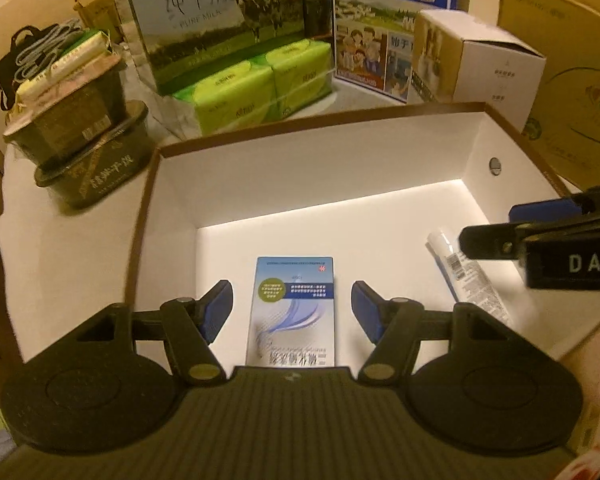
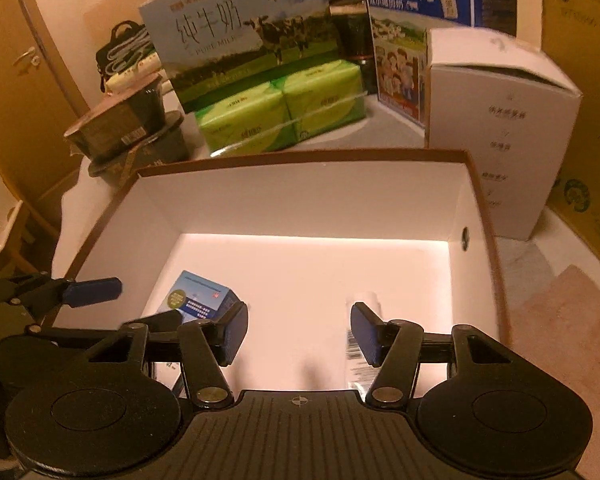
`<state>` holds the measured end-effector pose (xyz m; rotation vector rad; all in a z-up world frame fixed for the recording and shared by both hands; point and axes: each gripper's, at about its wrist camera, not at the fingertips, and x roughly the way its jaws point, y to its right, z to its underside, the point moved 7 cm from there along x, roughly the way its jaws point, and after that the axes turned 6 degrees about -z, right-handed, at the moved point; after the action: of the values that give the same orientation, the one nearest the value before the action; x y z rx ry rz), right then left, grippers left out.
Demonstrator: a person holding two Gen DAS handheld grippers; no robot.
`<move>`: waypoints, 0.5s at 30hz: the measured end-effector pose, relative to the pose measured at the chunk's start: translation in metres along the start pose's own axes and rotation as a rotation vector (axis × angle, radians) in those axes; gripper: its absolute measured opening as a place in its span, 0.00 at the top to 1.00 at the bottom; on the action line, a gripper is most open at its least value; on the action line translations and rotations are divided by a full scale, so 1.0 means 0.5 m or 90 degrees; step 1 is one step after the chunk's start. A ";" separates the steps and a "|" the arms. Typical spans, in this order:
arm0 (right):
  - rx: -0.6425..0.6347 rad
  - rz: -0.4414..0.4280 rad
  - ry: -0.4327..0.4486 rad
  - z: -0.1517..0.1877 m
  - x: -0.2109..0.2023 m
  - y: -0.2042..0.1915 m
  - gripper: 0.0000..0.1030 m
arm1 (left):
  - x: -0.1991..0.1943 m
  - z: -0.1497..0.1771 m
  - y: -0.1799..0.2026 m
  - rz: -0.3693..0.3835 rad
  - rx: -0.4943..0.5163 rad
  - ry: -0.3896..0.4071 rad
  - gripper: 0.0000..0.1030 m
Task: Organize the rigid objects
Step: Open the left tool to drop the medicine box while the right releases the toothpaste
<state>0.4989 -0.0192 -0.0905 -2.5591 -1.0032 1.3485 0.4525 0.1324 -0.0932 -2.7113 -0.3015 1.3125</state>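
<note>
A wide box (image 1: pixel 320 124) with white walls and a brown rim stands on the table, also seen in the right wrist view (image 2: pixel 300 156). On its floor lies a blue-and-white carton (image 1: pixel 294 304), flat, between the spread fingers of my left gripper (image 1: pixel 292 300); a gap shows on each side of it. A white tube (image 1: pixel 468 280) lies near the box's right wall. My right gripper (image 2: pixel 300 320) hangs open over the box floor with nothing between its pads. The tube (image 2: pixel 355 354) is partly hidden behind its right finger. The carton (image 2: pixel 204 296) sits to its left.
Behind the box stand two milk cartons (image 1: pixel 216 20), green tissue packs (image 1: pixel 256 80) and a white cardboard box (image 2: pixel 496 128). Stacked dark bowls (image 1: pixel 80 136) and a black bag (image 1: pixel 24 56) sit at the left. A big brown shipping box (image 1: pixel 572 60) fills the right.
</note>
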 end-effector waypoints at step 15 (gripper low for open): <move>-0.011 -0.013 0.092 0.084 -0.209 -0.048 0.44 | -0.232 0.067 -0.013 0.006 -0.003 0.078 0.38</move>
<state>0.4134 -0.0705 -0.0336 -2.6075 -1.0173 1.1367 0.3549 0.1129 -0.0240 -2.7850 -0.2812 1.1419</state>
